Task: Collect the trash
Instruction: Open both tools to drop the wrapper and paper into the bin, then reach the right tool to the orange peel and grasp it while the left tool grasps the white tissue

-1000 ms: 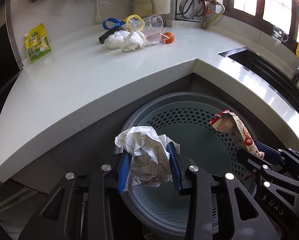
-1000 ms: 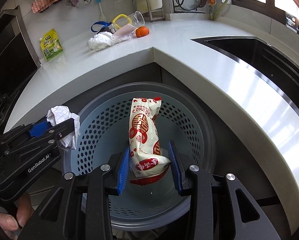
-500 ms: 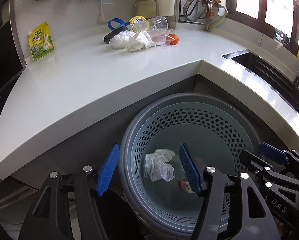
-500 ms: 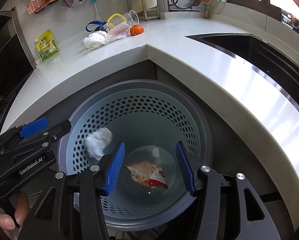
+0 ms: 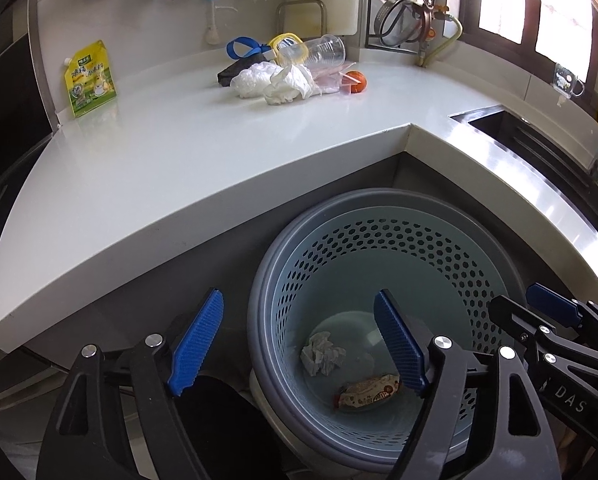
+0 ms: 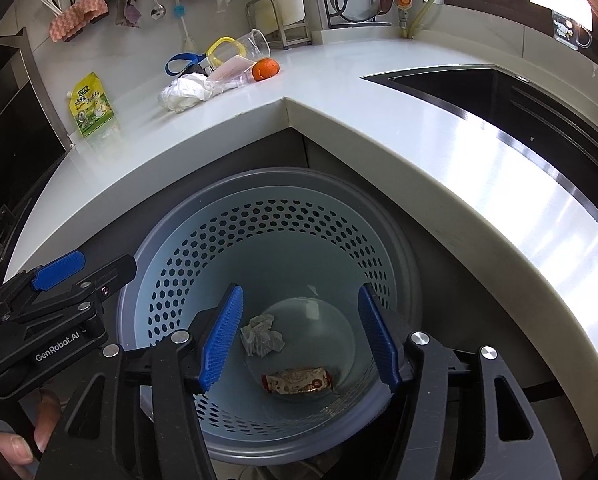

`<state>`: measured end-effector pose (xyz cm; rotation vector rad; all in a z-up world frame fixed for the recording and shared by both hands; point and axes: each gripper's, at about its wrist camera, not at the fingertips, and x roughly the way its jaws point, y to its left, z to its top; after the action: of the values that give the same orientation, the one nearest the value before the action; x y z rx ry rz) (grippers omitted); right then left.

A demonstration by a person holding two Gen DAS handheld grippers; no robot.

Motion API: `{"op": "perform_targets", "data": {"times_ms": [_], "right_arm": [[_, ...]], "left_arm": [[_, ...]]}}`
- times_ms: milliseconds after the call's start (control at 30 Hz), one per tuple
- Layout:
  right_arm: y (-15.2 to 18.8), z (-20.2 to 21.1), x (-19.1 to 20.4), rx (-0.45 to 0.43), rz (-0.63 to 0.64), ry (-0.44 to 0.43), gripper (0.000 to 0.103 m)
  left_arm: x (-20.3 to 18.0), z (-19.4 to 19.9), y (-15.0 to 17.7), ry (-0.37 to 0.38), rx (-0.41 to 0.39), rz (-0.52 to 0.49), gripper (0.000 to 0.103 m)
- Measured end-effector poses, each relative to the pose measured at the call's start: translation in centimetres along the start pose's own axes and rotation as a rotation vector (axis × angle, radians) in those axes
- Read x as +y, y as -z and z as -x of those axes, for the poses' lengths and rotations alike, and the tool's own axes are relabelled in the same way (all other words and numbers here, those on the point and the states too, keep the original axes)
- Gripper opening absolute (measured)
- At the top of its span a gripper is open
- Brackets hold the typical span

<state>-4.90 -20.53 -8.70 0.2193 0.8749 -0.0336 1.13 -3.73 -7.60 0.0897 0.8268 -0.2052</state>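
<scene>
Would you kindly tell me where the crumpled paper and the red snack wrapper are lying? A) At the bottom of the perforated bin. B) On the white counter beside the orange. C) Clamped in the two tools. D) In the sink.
A: the crumpled paper and the red snack wrapper lie on the floor of the perforated bin, free of both tools.

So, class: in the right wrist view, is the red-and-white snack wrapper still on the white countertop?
No, the red-and-white snack wrapper lies at the bottom of the perforated blue plastic bin, beside a crumpled white paper.
</scene>
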Motion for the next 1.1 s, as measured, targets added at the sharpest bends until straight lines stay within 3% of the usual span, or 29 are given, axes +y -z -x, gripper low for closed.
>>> {"op": "perform_targets", "data": {"times_ms": [233,600,933,1100], "right_arm": [[-0.2,0.3,0.0,-0.016,0.0,-0.002,0.059],[-1.4,0.7,0.2,-0.046,0.025,-0.005,0.062],[-7.6,1.5,0.5,-0.143,0.079,-0.011,0.067],[-11.5,0.0,0.6,-0.158,0.094,-0.038,0.067]], "left_arm": [[0.9,0.5,-0.3,0.004,-0.015,0.037,0.09],[2.2,1.4,-1.7,-0.017,-0.05,0.08,0.097],[3.6,2.4,-6.8,-0.042,-0.142,0.094,0.097],[4.6,1.6,-10.3,-0.065,-0.179,0.112,0.097]]}}
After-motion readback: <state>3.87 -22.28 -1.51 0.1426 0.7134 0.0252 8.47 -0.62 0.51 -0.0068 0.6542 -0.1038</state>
